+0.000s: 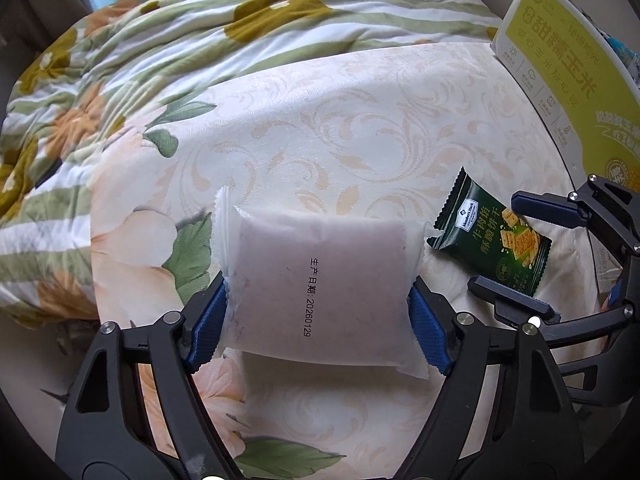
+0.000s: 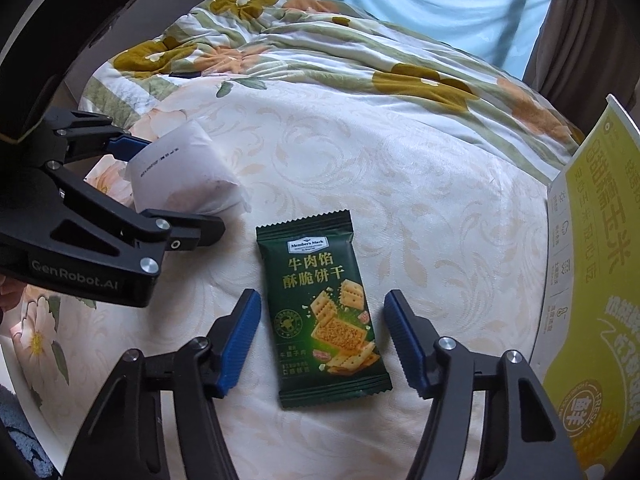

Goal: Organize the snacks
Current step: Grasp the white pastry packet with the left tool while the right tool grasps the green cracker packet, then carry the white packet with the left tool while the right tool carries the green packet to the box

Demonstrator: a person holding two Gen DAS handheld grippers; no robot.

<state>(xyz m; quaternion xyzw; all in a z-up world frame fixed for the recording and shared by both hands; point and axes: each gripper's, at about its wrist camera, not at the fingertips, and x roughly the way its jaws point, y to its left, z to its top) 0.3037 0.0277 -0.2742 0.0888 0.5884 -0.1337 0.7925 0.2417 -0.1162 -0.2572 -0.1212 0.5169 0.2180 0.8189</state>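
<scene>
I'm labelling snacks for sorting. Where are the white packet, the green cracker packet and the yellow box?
white packet (image 1: 320, 280), left wrist view, middle of its face
green cracker packet (image 2: 324, 312), right wrist view, printed front
yellow box (image 2: 592, 280), right wrist view, printed side

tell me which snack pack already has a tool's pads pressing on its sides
The white pack, squeezed by the left tool. The green cracker pack lies flat between the right tool's pads, untouched.

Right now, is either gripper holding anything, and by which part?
Left gripper grips the white packet by its two side edges. Right gripper holds nothing: its pads stand clear either side of the green biscuit packet.
</scene>
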